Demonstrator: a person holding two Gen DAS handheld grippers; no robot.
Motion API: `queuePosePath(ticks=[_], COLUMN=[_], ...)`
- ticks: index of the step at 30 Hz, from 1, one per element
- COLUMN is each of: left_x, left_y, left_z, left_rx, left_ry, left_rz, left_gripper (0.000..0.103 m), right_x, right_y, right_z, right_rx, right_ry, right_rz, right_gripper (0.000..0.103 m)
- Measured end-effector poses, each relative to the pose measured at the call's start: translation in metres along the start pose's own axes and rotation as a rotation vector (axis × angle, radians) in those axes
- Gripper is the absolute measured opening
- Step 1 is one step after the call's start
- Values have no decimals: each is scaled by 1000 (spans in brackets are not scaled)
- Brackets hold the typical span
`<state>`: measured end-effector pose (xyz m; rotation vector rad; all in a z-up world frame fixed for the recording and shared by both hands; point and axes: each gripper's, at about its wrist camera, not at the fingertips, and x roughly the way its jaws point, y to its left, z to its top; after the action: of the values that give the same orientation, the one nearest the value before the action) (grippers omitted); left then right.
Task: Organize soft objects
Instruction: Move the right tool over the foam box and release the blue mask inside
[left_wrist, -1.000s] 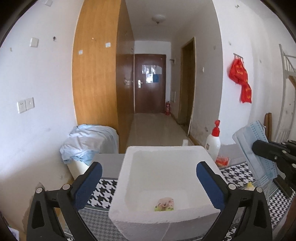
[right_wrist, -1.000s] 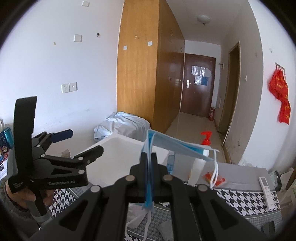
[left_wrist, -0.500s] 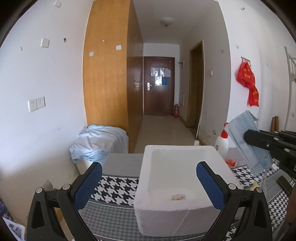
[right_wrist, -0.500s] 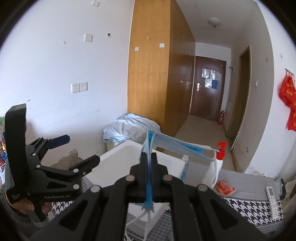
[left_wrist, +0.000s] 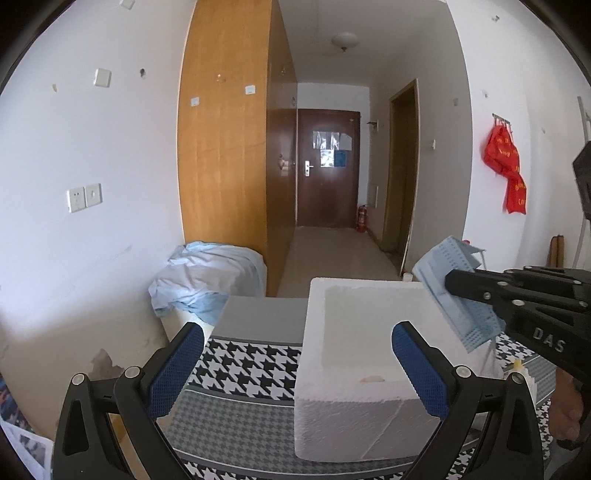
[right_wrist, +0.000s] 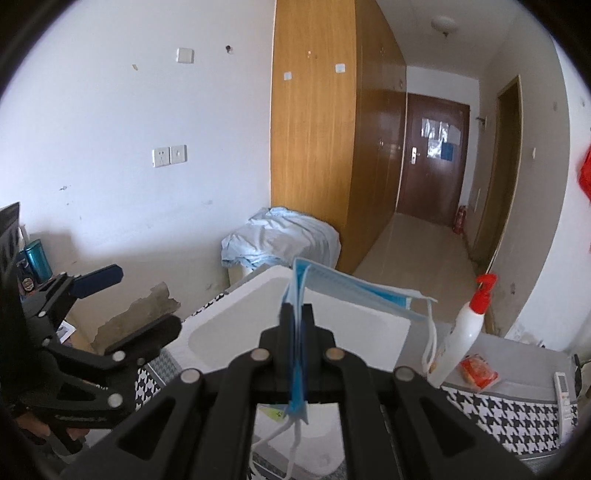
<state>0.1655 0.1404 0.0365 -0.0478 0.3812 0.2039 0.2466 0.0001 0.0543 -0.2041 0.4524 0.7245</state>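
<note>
My right gripper (right_wrist: 295, 317) is shut on a blue face mask (right_wrist: 354, 291), whose white ear loops hang down. It holds the mask over the open white foam box (right_wrist: 229, 314). In the left wrist view the mask (left_wrist: 458, 295) hangs at the box's (left_wrist: 354, 402) right rim, held by the right gripper (left_wrist: 461, 286). My left gripper (left_wrist: 297, 365) is open and empty, in front of the box's left front corner. A small pinkish item (left_wrist: 373, 378) lies inside the box.
The box stands on a table with a houndstooth cloth (left_wrist: 251, 365). A white spray bottle with a red top (right_wrist: 465, 328), an orange packet (right_wrist: 478, 371) and a remote (right_wrist: 563, 386) sit at the right. A bundle of pale blue cloth (left_wrist: 207, 273) lies beyond the table.
The right gripper has carried the mask leftward over the box. The left gripper has drawn back and to the left, so the box sits farther right in its view.
</note>
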Motion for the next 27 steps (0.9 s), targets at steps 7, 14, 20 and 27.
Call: queuePosePath(ticks=[7,14,20,27], left_x=[0,-2,-3,-4], left_y=[6,17,14,14], left_z=[-2,-2,-1,-2], left_rx=[-10,-36,-28,-31], left_ry=[2,-4,-9,-11], left_rz=[10,26,29,28], left_gripper=[102,102,102,102], right_x=[20,37,37,20], right_y=[7,7,8,6], right_z=[0,-3,-7,-9], right_rx=[-18,-27,-44,-39], right_ry=[42,110,131,96], right_rz=[12,19,23,32], right_gripper=[5,6,49,72])
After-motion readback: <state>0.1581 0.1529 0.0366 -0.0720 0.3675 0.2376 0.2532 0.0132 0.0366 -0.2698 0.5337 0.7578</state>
